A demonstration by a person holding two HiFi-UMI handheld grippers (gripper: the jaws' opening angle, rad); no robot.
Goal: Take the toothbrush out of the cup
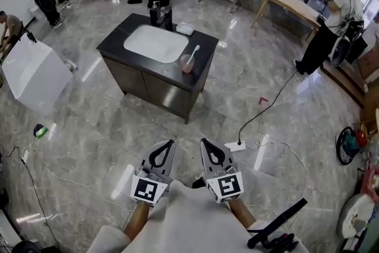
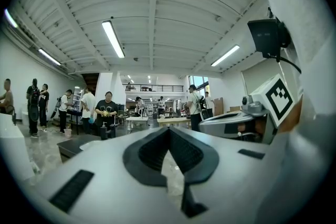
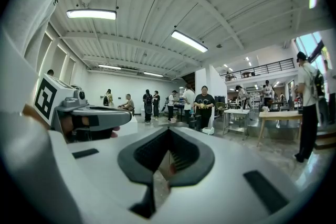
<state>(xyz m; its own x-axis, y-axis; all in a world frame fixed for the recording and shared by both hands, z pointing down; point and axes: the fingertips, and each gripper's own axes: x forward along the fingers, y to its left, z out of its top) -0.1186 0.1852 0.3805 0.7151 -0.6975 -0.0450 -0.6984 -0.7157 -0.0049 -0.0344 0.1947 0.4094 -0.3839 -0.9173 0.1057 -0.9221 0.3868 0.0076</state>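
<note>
Since the cup point(image 1: 188, 63) with its toothbrush point(image 1: 193, 54) sits on the counter point(image 1: 112, 41) at upper centre, well out of reach, you hold left tool point(image 1: 170, 143) and right tool point(image 1: 204, 141) closed, empty, at lower centre.

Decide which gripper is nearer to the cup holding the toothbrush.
Right, narrowly. The right gripper and left gripper both sit far short of the cup, which stands ahead almost midway between them.
</note>
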